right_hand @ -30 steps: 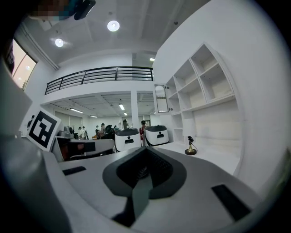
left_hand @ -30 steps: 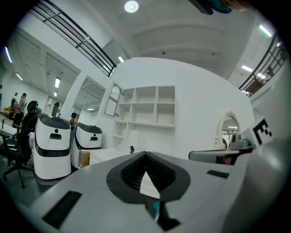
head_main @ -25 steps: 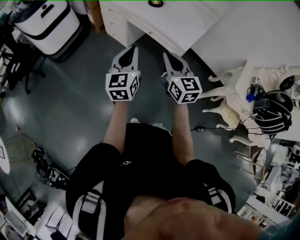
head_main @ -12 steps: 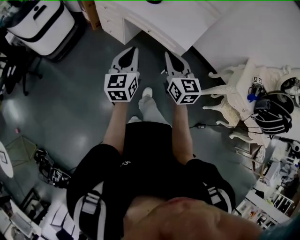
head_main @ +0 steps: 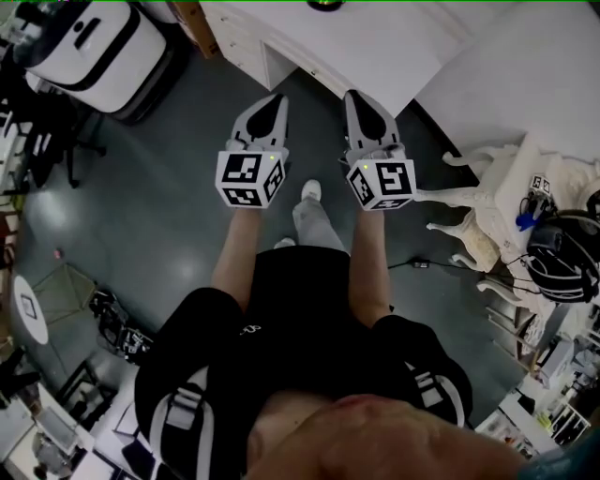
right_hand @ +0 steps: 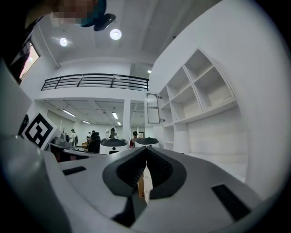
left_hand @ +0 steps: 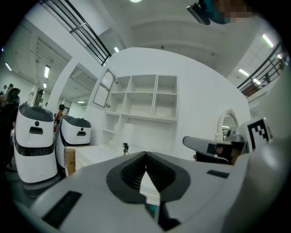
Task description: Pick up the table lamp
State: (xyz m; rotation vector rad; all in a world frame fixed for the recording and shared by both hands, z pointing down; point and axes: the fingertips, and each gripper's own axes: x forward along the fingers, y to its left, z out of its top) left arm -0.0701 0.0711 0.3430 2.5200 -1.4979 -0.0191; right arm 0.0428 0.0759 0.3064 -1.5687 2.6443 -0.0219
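Observation:
My two grippers are held level side by side in front of the person, over the grey floor and short of a white desk [head_main: 375, 47]. The left gripper [head_main: 272, 101] is shut with nothing between its jaws, and its tips meet in the left gripper view [left_hand: 145, 154]. The right gripper [head_main: 361, 98] is also shut and empty [right_hand: 146, 160]. A small dark thing on a thin stand [left_hand: 125, 148], perhaps the table lamp, stands on the desk top ahead. A dark round top [head_main: 323, 5] shows at the head view's upper edge.
A white carved chair [head_main: 487, 202] stands at the right, with black headphones [head_main: 562, 272] and cables on it. A white and black machine [head_main: 94, 47] is at the upper left. Open white shelves [left_hand: 141, 104] rise behind the desk. The person's shoe [head_main: 309, 190] is between the arms.
Both grippers have travelled forward together toward the desk, still shut. A leg and shoe have swung forward between the arms, and the chair has slid right in the picture.

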